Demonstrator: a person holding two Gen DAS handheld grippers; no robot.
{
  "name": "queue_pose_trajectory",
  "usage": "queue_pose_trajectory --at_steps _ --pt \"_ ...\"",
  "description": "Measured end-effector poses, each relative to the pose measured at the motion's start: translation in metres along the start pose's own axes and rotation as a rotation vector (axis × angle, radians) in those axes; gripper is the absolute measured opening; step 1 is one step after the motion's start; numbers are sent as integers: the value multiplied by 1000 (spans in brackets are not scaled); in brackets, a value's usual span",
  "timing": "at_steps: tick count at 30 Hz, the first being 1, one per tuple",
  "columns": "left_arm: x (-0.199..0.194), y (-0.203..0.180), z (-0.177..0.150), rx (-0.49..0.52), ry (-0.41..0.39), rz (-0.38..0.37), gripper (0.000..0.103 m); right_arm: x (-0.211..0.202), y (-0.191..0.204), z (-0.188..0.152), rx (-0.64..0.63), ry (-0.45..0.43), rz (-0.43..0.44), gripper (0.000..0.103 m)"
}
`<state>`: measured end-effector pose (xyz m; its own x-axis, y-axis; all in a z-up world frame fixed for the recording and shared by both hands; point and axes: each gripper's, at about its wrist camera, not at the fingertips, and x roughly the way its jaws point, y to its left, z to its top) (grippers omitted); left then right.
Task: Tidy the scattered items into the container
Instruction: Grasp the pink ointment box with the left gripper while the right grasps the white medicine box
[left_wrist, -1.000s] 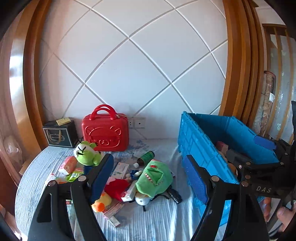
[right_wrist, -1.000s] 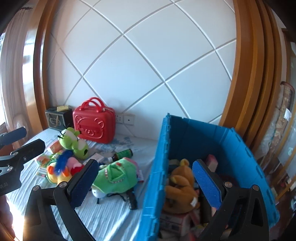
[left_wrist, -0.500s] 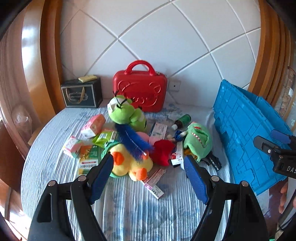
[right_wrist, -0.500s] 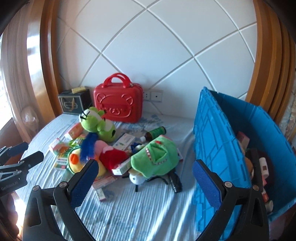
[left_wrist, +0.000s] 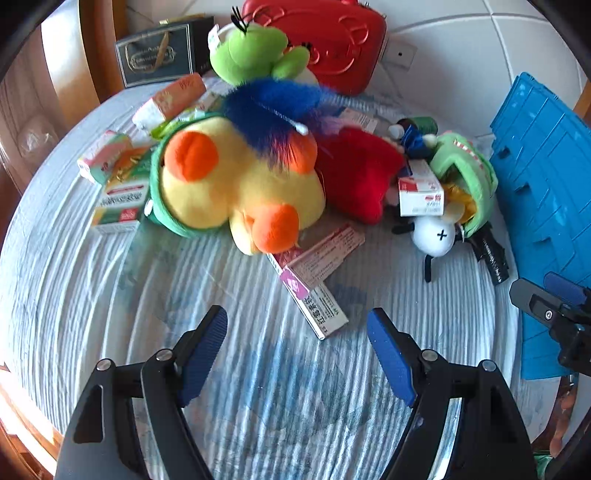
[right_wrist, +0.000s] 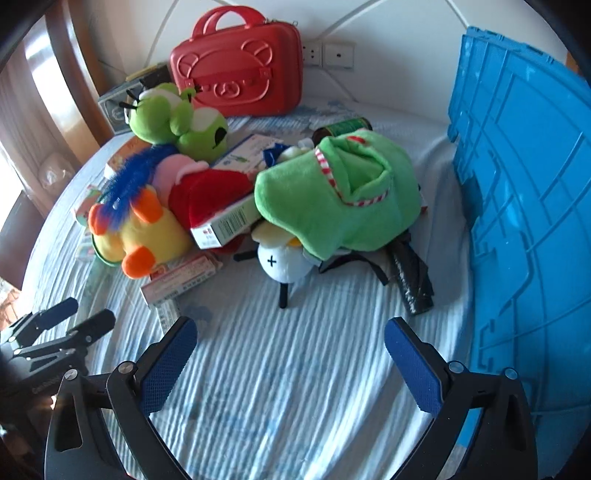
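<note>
A heap of toys and boxes lies on the striped bedspread (left_wrist: 110, 295). A yellow plush duck (left_wrist: 236, 184) with orange feet is in front, a green frog plush (left_wrist: 255, 51) behind it, a red plush (left_wrist: 354, 173) and a green crocodile plush (right_wrist: 343, 192) to the right. Flat medicine boxes (left_wrist: 317, 273) lie just ahead of my left gripper (left_wrist: 297, 332), which is open and holds nothing. My right gripper (right_wrist: 290, 339) is open too, above bare bedspread short of a small white plush (right_wrist: 280, 264). The blue crate (right_wrist: 524, 184) stands at the right.
A red case (right_wrist: 240, 62) and a dark box (left_wrist: 159, 51) stand against the white wall at the back. More small cartons (left_wrist: 122, 192) lie left of the duck. A black umbrella (right_wrist: 410, 280) lies by the crate. A wooden frame (left_wrist: 92, 48) borders the bed on the left.
Both grippers have dropped and tilted down toward the bed, so the toy heap now fills the views. The crate's inside has gone out of sight. Both stayed open.
</note>
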<state>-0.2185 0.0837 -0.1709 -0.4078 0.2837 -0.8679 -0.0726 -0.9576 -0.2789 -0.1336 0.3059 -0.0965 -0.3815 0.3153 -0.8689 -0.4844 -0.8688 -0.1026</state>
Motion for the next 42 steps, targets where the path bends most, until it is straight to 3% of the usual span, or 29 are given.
queue_pose_trajectory --at_steps 7,9,11,14,17,24,28,34,39,42 --pt "63 -20 -2 31 81 -18 71 44 -17 -15 75 85 2 103" --pt "73 -21 -2 49 88 -15 51 53 -19 -18 90 103 -6 103" --pt "71 -21 -3 82 64 -6 43 59 -16 -20 85 115 -14 99" --pt "66 -5 -8 76 76 -28 36 63 -3 -18 75 125 7 81" --pt "57 16 -14 85 78 -11 29 65 16 -12 77 127 64 78" --pt "48 57 -12 85 65 17 28 86 81 14 54 126 151 79" --pt "54 62 -8 98 80 -19 28 108 112 22 38 148 110 79" --pt "60 59 -4 127 89 -33 29 133 120 21 80 188 78 82" --pt "61 55 -3 149 82 -29 29 147 124 21 68 213 28 103" --pt "61 54 -3 148 77 -35 29 149 135 16 6 201 -36 103"
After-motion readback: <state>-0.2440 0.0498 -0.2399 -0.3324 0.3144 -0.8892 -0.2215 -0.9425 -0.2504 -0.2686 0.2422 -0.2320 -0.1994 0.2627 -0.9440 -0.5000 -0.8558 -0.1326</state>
